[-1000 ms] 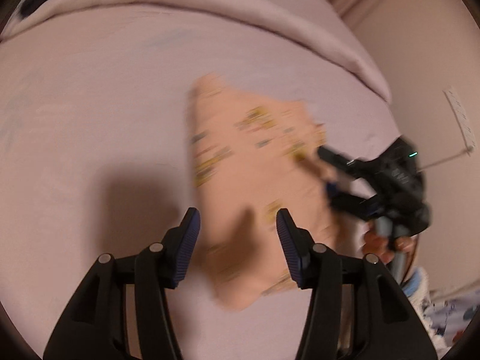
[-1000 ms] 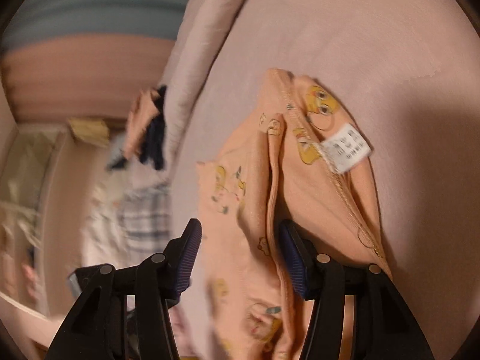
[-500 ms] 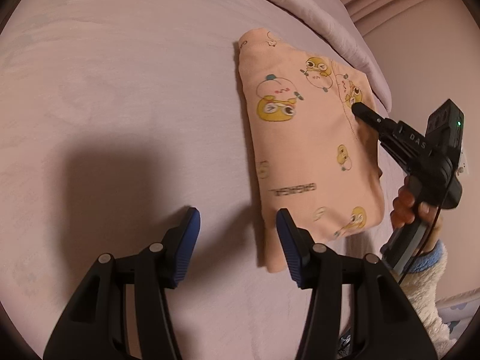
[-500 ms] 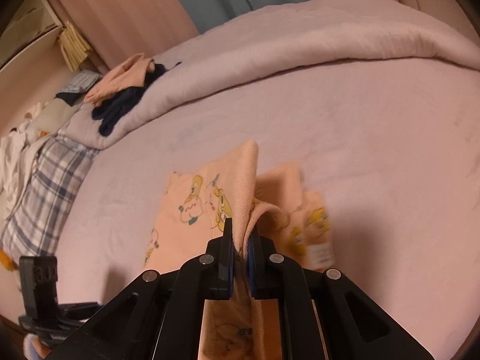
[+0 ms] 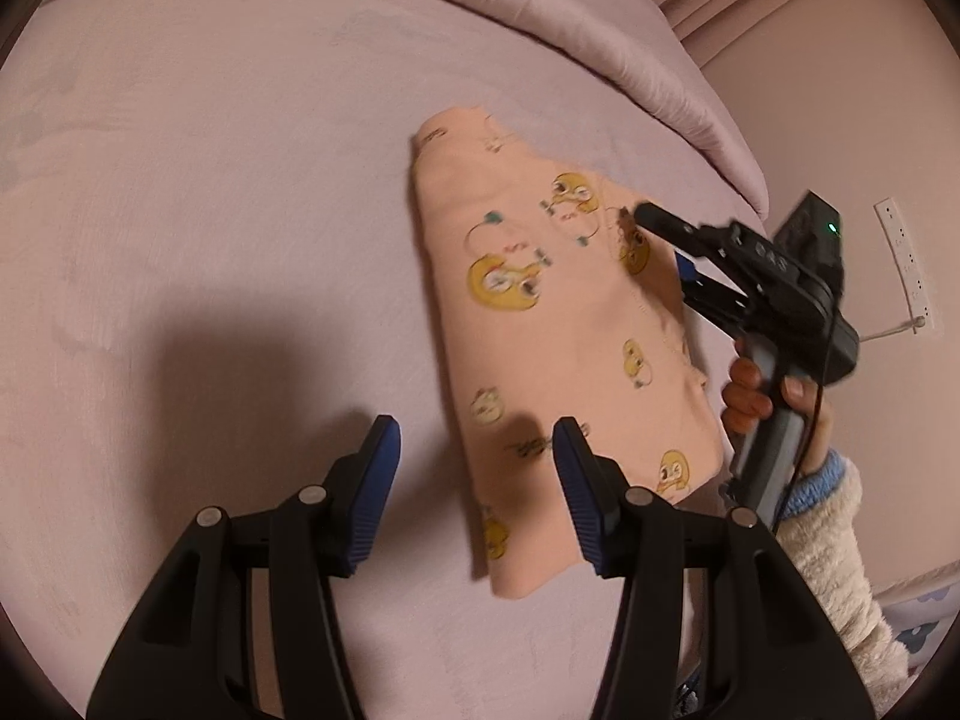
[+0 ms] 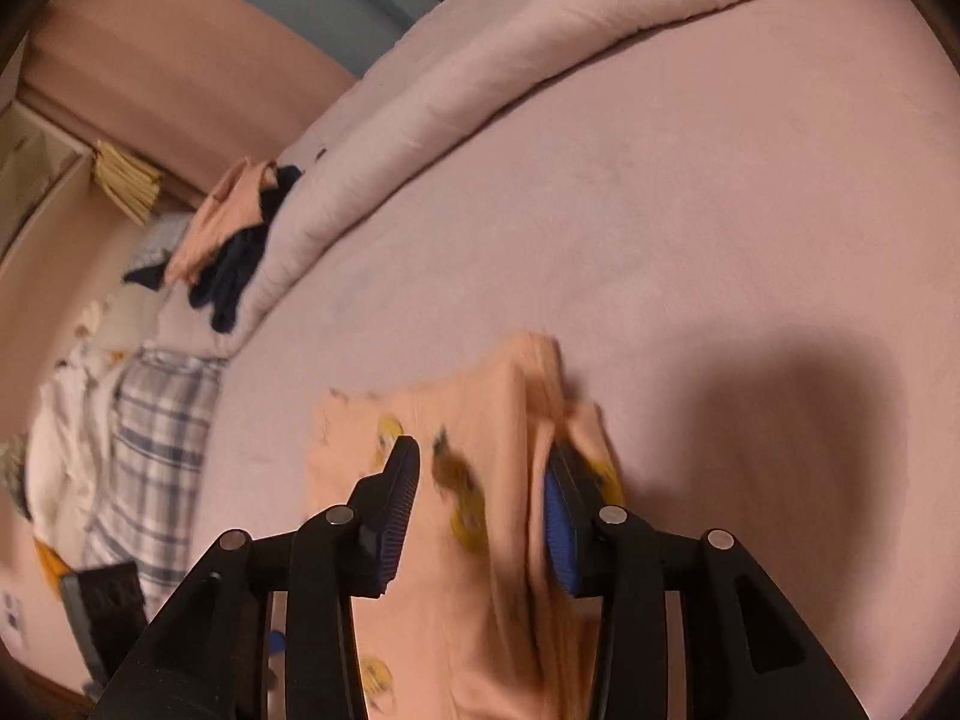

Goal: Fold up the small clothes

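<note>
On the pinkish-mauve bed cover (image 5: 228,192), a small peach garment (image 5: 558,348) printed with yellow cartoon chicks is lying folded into a long, roughly wedge-shaped panel. A thick, puffy rolled duvet (image 6: 540,54) is curving along the far edge of the bed, and beyond it a heap of other clothes (image 6: 234,240), peach and dark navy, is sitting beside a plaid fabric (image 6: 156,450). Nothing is lying over the garment except the grippers themselves.

The left gripper (image 5: 474,480) is hovering with its jaws apart, its right finger over the garment's near part and its left over bare cover, gripping nothing. The right gripper (image 6: 480,510), held by a hand (image 5: 762,396) in a fuzzy cream sleeve (image 5: 840,564), is reaching over the garment's right side; its jaws have just been opening and are standing apart, with a soft raised ridge of the fabric between them. The cloth looks soft and matte, and the finger pads are ribbed and blue.
</note>
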Demonstrator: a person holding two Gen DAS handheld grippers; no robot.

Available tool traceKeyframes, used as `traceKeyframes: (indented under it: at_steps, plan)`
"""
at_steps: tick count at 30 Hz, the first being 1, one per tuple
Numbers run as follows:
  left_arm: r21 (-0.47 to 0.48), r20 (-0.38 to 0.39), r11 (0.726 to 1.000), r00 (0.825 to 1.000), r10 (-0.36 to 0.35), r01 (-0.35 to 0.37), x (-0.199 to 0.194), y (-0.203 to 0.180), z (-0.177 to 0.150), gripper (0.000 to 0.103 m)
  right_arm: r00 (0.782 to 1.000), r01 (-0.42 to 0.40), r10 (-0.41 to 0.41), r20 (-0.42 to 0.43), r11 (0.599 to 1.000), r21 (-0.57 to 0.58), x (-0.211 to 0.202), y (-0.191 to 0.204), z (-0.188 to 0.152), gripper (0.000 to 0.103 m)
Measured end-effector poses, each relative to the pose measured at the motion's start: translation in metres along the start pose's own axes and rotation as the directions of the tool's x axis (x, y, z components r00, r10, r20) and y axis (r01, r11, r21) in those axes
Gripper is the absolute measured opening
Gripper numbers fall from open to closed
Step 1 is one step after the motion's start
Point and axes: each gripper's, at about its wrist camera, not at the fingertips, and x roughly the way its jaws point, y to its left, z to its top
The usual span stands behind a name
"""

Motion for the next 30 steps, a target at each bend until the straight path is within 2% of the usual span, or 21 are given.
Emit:
traceKeyframes:
  at_steps: [2, 3, 5, 7, 8, 10, 12, 14, 17, 19, 21, 27, 30]
  plan:
    - [0.011, -0.004, 1.000, 1.000, 0.015, -0.015, 0.003, -0.004, 0.003, 0.052, 0.995, 0.027, -0.026, 0.099, 1.000, -0.001, -0.012, 0.004, 0.003, 0.040]
    - [0.014, -0.006, 1.000, 1.000, 0.022, -0.022, 0.005, -0.007, 0.004, 0.052, 0.984, 0.053, -0.054, 0.169, 0.999, 0.008, -0.023, 0.002, 0.005, 0.040]
    - [0.021, -0.008, 0.999, 1.000, 0.030, -0.030, 0.005, -0.006, 0.003, 0.052, 0.974, 0.076, -0.080, 0.213, 0.997, 0.026, -0.042, 0.000, 0.001, 0.040]
    - [0.027, 0.002, 0.999, 1.000, 0.021, -0.021, 0.007, -0.007, 0.010, 0.052, 0.979, 0.080, -0.071, 0.193, 0.996, -0.039, -0.051, 0.010, -0.004, 0.040]
    - [0.029, 0.013, 1.000, 1.000, 0.012, -0.012, 0.010, -0.010, 0.016, 0.052, 0.983, 0.110, -0.088, 0.161, 0.985, -0.131, -0.055, 0.023, -0.016, 0.040]
    - [0.036, 0.039, 0.999, 0.999, -0.012, 0.010, 0.012, -0.014, 0.027, 0.052, 0.986, 0.132, -0.101, 0.131, 0.956, -0.263, -0.060, 0.045, -0.040, 0.040]
    - [0.048, 0.066, 0.998, 0.997, -0.032, 0.029, 0.016, -0.022, 0.038, 0.051, 0.991, 0.118, -0.087, 0.099, 0.926, -0.358, -0.065, 0.060, -0.066, 0.040]
    - [0.072, 0.089, 0.997, 0.995, -0.042, 0.036, 0.024, -0.033, 0.048, 0.050, 0.991, 0.130, -0.111, 0.068, 0.895, -0.427, -0.062, 0.070, -0.086, 0.040]
    - [0.117, 0.083, 0.993, 0.997, -0.008, -0.002, 0.041, -0.042, 0.055, 0.032, 0.987, 0.152, -0.157, 0.033, 0.844, -0.514, -0.056, 0.079, -0.114, 0.034]
    - [0.152, 0.077, 0.987, 0.996, 0.043, -0.054, 0.055, -0.044, 0.055, 0.030, 0.983, 0.158, -0.184, 0.006, 0.828, -0.538, -0.051, 0.076, -0.123, 0.033]
    - [0.168, 0.060, 0.981, 0.994, 0.090, -0.099, 0.071, -0.042, 0.055, 0.026, 0.968, 0.205, -0.251, -0.007, 0.808, -0.552, -0.042, 0.067, -0.130, 0.031]
    - [0.189, 0.056, 0.977, 0.994, 0.091, -0.100, 0.066, -0.042, 0.056, 0.027, 0.966, 0.211, -0.260, -0.012, 0.808, -0.550, -0.049, 0.071, -0.136, 0.030]
    - [0.185, 0.065, 0.981, 0.997, 0.048, -0.060, 0.046, -0.042, 0.040, 0.028, 0.976, 0.179, -0.216, -0.004, 0.823, -0.539, -0.062, 0.077, -0.146, 0.030]
